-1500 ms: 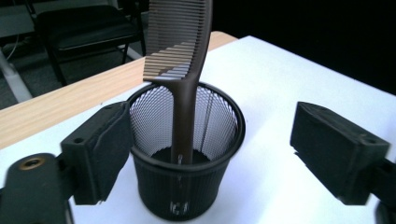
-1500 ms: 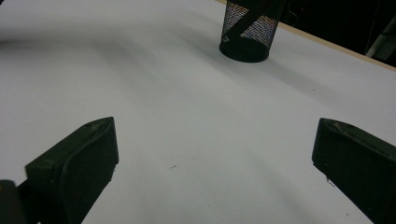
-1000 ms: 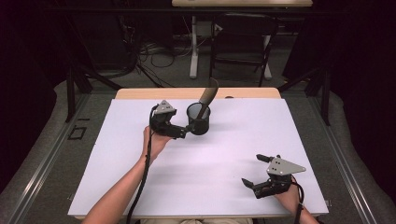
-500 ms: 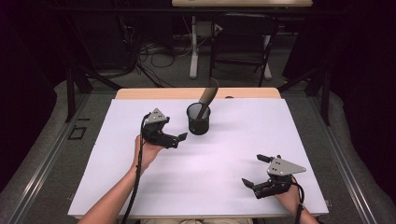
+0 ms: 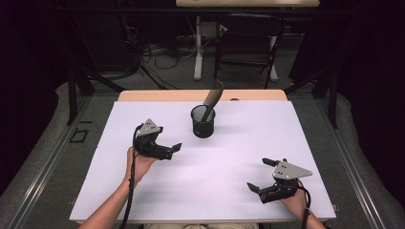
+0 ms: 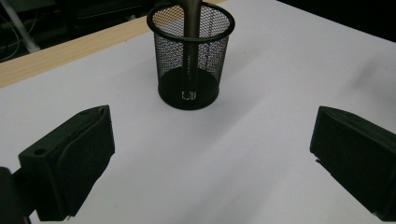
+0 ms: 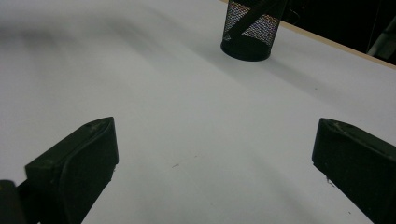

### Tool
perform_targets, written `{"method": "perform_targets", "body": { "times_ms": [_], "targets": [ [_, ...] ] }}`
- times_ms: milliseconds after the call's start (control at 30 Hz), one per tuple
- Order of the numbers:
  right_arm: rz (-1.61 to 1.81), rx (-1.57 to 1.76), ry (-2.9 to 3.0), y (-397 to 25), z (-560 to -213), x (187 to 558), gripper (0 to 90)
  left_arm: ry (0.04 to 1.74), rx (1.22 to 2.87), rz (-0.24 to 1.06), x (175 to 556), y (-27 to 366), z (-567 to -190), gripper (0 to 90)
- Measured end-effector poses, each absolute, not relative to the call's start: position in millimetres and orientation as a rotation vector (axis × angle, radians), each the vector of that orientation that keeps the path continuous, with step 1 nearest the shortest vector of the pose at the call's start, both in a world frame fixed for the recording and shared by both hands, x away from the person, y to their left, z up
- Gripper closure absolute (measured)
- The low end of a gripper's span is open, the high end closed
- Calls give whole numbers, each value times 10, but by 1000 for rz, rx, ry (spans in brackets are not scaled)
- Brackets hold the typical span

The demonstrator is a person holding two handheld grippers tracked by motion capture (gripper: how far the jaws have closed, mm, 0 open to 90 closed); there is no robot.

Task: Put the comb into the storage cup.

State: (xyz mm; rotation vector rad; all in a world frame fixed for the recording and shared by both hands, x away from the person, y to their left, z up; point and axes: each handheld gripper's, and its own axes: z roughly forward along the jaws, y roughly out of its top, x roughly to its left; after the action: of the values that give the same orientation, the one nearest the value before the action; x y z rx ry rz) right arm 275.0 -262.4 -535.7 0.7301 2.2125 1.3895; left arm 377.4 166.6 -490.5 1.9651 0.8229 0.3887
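Both grippers' jaws gape, empty; mesh cup (image 6: 191, 56) stands ahead, apart.

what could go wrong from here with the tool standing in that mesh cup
The long-handled tool leans well past the rim of the mesh cup, so a nudge could tip the light cup over. The left gripper is open and empty close beside the cup; a careless swing might knock it. The right gripper sits far off, too distant to steady anything.
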Motion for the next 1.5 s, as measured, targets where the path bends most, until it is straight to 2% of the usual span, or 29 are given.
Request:
{"method": "perform_targets", "body": {
  "times_ms": [1500],
  "targets": [
    [1384, 735, 2218, -2613, -5360, 2740, 0, 1003, 1889, 450, 3043, 2417, -5237, 0]
  ]
}}
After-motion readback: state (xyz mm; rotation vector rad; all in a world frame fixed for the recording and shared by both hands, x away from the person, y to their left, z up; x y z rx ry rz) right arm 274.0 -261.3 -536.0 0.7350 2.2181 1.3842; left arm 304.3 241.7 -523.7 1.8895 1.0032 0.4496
